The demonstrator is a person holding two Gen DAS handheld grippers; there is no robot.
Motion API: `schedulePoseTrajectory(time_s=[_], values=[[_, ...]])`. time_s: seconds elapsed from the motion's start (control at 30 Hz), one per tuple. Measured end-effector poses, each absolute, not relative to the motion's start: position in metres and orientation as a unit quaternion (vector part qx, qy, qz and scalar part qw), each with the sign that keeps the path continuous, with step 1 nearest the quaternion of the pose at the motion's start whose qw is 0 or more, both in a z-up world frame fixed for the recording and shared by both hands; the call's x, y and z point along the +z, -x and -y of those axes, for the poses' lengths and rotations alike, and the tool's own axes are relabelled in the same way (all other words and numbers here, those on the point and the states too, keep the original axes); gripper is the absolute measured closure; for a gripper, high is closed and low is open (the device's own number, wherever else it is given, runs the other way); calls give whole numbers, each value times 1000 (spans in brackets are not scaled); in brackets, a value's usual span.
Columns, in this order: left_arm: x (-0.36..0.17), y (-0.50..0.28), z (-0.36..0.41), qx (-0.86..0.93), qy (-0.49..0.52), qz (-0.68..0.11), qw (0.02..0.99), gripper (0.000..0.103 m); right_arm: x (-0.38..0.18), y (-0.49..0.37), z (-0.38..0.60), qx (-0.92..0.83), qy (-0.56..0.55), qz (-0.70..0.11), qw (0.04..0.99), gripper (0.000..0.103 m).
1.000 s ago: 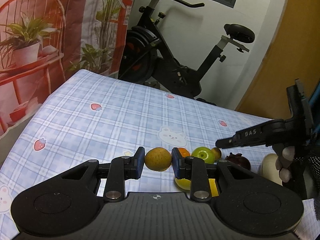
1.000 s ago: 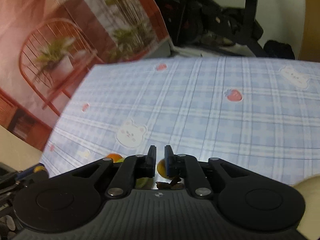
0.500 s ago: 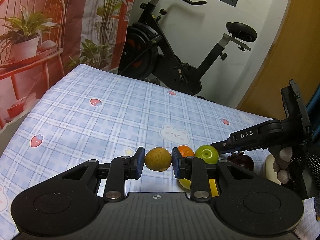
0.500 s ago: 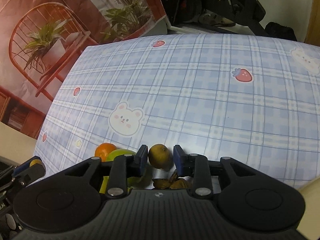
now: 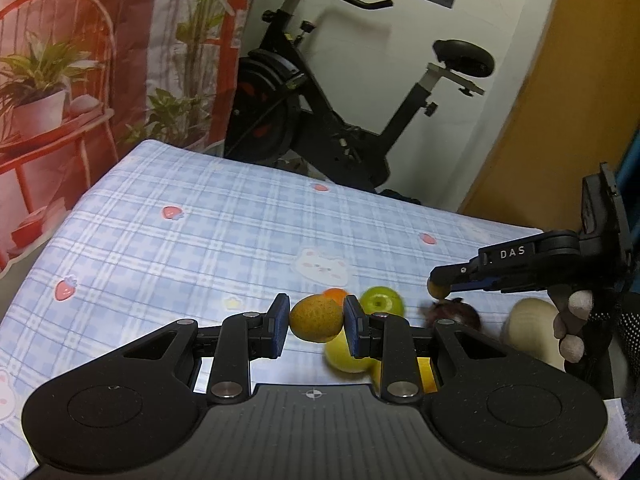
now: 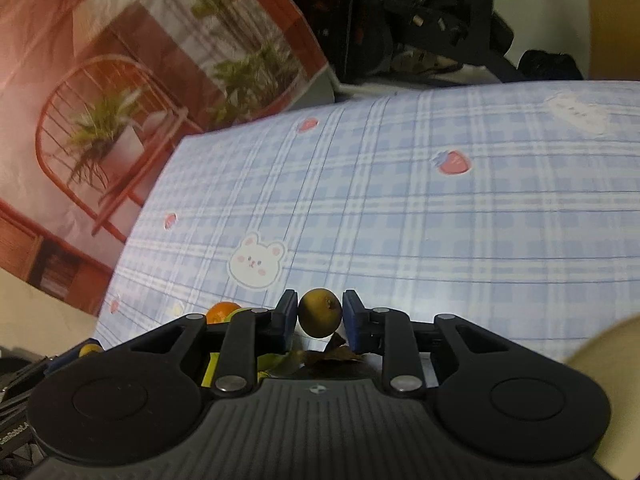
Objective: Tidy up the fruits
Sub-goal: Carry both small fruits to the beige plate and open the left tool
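2 grippers each clamp a fruit above the blue checked cloth (image 5: 208, 236): the left gripper (image 5: 316, 320) grips a brownish-yellow pear (image 5: 316, 319), the right gripper (image 6: 320, 314) a small dark-yellow fruit (image 6: 320, 312). An orange (image 5: 335, 294), a green apple (image 5: 380, 302) and a dark purple fruit (image 5: 452, 314) lie just beyond the pear on the cloth

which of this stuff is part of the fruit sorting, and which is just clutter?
Job:
left tongs gripping a yellow-brown pear
right tongs gripping a small brown fruit
orange
green apple
yellow fruit
dark purple fruit

Lying about:
exercise bike
plant backdrop
checked cloth
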State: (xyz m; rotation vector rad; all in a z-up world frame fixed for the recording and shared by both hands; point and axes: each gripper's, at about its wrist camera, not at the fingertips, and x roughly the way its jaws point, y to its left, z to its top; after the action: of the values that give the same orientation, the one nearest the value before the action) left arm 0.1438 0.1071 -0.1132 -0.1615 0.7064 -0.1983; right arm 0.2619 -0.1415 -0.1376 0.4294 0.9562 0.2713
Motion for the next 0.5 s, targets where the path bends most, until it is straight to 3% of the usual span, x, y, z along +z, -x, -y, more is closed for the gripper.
schedulePoseTrajectory(time_s=[0.5], values=[[-113, -139, -36, -167, 44, -354, 919, 72, -122, -180, 232, 81, -276, -371, 883, 77]])
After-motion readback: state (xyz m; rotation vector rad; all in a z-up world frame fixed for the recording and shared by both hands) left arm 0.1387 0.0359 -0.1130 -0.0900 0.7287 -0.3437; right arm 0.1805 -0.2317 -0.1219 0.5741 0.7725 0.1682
